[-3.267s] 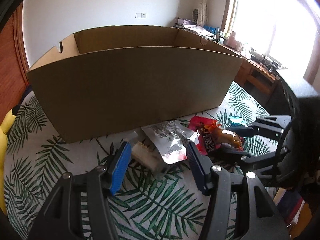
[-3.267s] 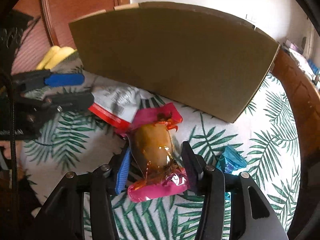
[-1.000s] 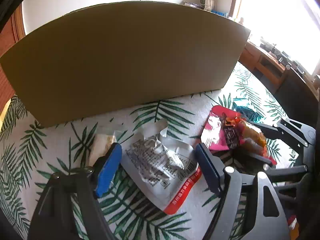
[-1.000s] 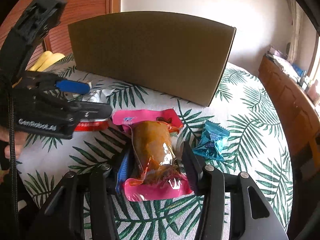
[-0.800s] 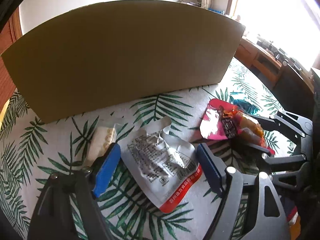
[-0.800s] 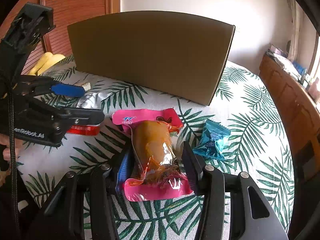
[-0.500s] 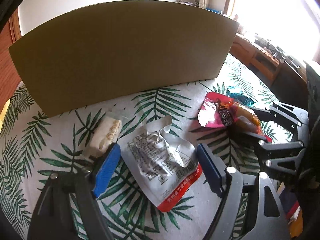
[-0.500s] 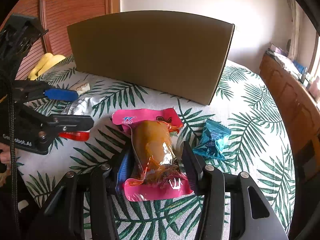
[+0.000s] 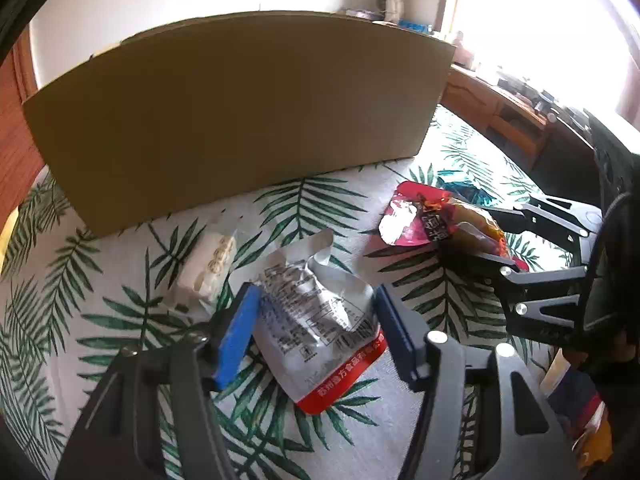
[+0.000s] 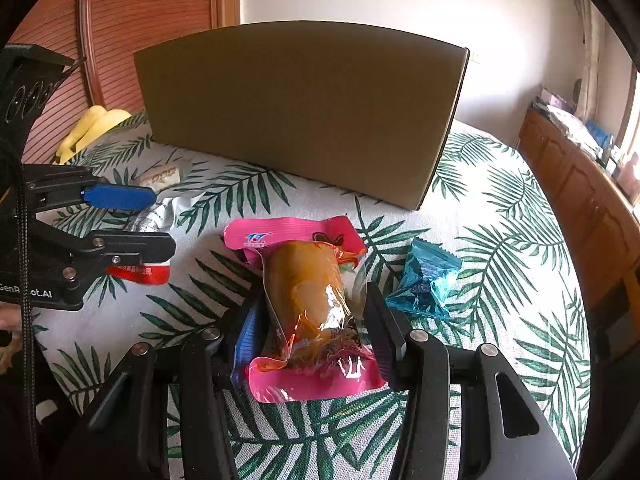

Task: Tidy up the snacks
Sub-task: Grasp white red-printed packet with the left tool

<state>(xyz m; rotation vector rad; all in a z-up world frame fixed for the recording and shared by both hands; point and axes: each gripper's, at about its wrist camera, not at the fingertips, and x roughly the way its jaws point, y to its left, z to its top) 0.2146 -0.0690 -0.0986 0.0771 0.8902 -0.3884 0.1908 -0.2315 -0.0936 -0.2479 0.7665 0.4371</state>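
A large cardboard box (image 9: pixel 240 120) stands on the leaf-print tablecloth; it also shows in the right wrist view (image 10: pixel 304 108). My left gripper (image 9: pixel 316 328) is open, its blue pads either side of a silver and red snack pouch (image 9: pixel 320 332) lying on the cloth. My right gripper (image 10: pixel 312 332) is closed on a pink packet with a brown snack (image 10: pixel 312 312), resting on the table. That packet shows in the left wrist view (image 9: pixel 444 228) too. A small white snack pack (image 9: pixel 206 268) lies left of the silver pouch.
A blue wrapped candy (image 10: pixel 428 280) lies right of the pink packet. Yellow bananas (image 10: pixel 92 128) lie at the far left of the table. A wooden cabinet (image 10: pixel 580 184) runs along the right. The table's round edge (image 10: pixel 576 280) curves on the right.
My left gripper has closed in on the silver pouch, its pads now nearer together beside it. My right gripper stays still on the pink packet.
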